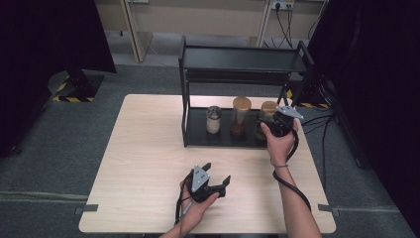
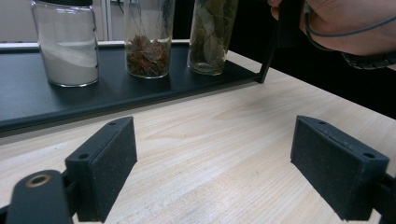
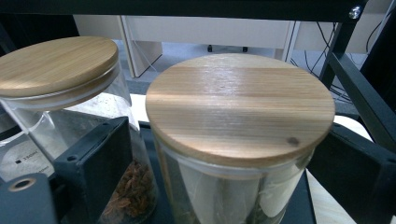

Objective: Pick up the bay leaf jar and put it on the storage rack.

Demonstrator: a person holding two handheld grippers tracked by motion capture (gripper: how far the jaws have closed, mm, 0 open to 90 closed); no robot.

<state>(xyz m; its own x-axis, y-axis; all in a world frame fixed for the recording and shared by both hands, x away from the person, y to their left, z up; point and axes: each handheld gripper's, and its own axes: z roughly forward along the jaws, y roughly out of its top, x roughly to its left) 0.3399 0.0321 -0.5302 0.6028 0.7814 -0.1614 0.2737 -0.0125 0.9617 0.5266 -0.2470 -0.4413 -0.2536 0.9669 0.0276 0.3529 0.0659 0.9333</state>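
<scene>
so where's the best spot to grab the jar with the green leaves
Probably the glass body just under the wooden lid, coming level from the shelf's open front. The jar stands upright on the lower tray, and the right gripper already brackets it.

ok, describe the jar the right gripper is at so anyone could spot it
On the table stands a black rack with three jars on its lower shelf. It's the rightmost jar, between the open right gripper jaws: wooden lid, green leaves inside, unlike the brown-filled and white-filled ones.

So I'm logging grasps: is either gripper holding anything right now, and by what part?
Left gripper: nothing, open above the table. Right gripper straddles the leaf jar just below its wooden lid; whether it actually grips cannot be told.
</scene>
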